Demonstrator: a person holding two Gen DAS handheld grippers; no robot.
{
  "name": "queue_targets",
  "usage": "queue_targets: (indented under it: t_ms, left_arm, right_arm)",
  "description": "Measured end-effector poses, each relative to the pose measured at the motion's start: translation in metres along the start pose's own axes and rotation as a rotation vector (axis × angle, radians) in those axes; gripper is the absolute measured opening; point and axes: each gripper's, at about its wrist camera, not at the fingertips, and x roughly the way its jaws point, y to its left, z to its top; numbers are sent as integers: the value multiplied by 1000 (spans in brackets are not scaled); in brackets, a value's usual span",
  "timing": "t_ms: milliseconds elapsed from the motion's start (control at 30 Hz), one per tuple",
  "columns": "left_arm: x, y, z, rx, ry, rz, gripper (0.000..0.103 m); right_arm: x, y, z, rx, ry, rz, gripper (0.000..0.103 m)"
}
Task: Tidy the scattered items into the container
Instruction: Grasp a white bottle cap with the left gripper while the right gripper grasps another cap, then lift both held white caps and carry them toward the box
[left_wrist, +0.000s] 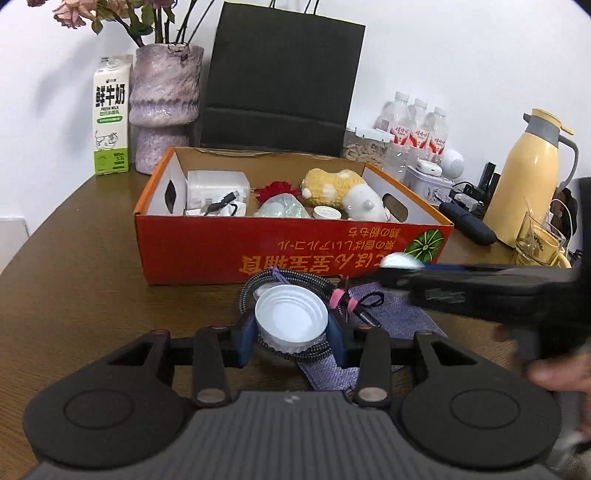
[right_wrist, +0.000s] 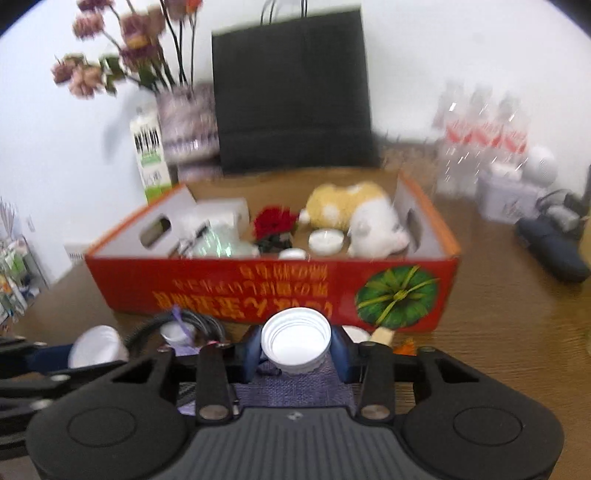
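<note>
An open red cardboard box (left_wrist: 288, 251) (right_wrist: 229, 284) stands on the wooden table and holds a plush toy, white boxes, a red flower and small round tins. My left gripper (left_wrist: 291, 334) is shut on a white jar lid (left_wrist: 291, 319) just above a coiled braided cable (left_wrist: 291, 282) in front of the box. My right gripper (right_wrist: 295, 349) is shut on another white lid (right_wrist: 295, 338), above a purple cloth (right_wrist: 295, 387) near the box's front wall. The right gripper also shows in the left wrist view (left_wrist: 400, 267), blurred. The left gripper's lid shows at left in the right wrist view (right_wrist: 96, 347).
Behind the box stand a black paper bag (left_wrist: 284, 77), a purple vase (left_wrist: 162, 107), a milk carton (left_wrist: 110, 114) and water bottles (left_wrist: 417, 125). A yellow thermos (left_wrist: 528, 181), a glass mug (left_wrist: 539, 240) and a dark case (left_wrist: 469, 223) stand at right.
</note>
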Motion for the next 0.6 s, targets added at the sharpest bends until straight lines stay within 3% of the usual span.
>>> queue_targets:
  t_ms: [267,600]
  left_arm:
    - [-59,-14,-24,-15,-15,29,41]
    - [-134,-42,-76,-6,-2,123,41]
  right_arm:
    - [-98,-19,-30,9,-39,-67,39]
    - [-180,-16,-107,44,12,-39,39]
